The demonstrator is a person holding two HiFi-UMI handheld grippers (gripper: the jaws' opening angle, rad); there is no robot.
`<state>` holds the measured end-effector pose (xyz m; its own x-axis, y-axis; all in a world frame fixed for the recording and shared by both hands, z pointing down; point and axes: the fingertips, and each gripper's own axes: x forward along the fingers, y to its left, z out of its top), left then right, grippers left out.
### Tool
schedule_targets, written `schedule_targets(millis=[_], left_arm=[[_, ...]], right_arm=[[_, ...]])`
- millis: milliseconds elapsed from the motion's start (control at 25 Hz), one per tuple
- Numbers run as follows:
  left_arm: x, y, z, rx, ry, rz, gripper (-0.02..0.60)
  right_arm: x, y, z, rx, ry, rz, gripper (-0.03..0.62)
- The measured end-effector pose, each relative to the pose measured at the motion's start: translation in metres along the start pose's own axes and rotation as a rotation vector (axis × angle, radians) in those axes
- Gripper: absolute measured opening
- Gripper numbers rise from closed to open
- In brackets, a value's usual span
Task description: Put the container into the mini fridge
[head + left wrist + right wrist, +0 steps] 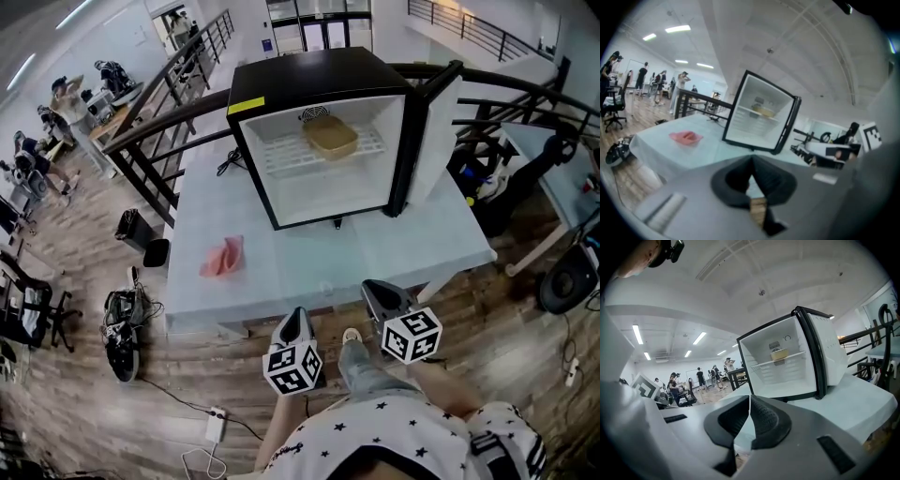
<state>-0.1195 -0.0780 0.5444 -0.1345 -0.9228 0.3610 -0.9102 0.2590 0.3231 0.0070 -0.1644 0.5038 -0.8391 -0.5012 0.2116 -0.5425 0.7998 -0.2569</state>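
Note:
The black mini fridge (323, 80) stands open at the back of the pale table (281, 244), its door (436, 131) swung out to the right. A tan container (329, 137) rests on the wire shelf inside the fridge; it also shows as the container (763, 110) in the left gripper view and the container (778, 354) in the right gripper view. Both grippers hang near the table's front edge, well short of the fridge. My left gripper (296, 315) (752, 159) is shut with nothing in it. My right gripper (373, 291) (749, 397) is shut and holds nothing.
A pink folded thing (223, 257) (686, 137) lies on the table's left part. A dark railing (169, 103) runs behind the table. Bags and cables (122, 328) lie on the wooden floor at left, a power strip (215, 425) near my feet. People stand far off at left.

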Motion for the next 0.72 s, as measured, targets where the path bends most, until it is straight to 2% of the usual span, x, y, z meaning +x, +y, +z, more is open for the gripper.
schedule_targets(millis=[440,720], left_arm=[[-0.018,-0.007,0.001,0.005,-0.023,0.009,0.008],[-0.021,-0.006,0.001,0.004,-0.027,0.020,0.008]], right_arm=[[-0.016,0.011,0.002,-0.066,-0.019,0.017,0.020],[-0.016,0.020,-0.003,-0.051,-0.008,0.061,0.020]])
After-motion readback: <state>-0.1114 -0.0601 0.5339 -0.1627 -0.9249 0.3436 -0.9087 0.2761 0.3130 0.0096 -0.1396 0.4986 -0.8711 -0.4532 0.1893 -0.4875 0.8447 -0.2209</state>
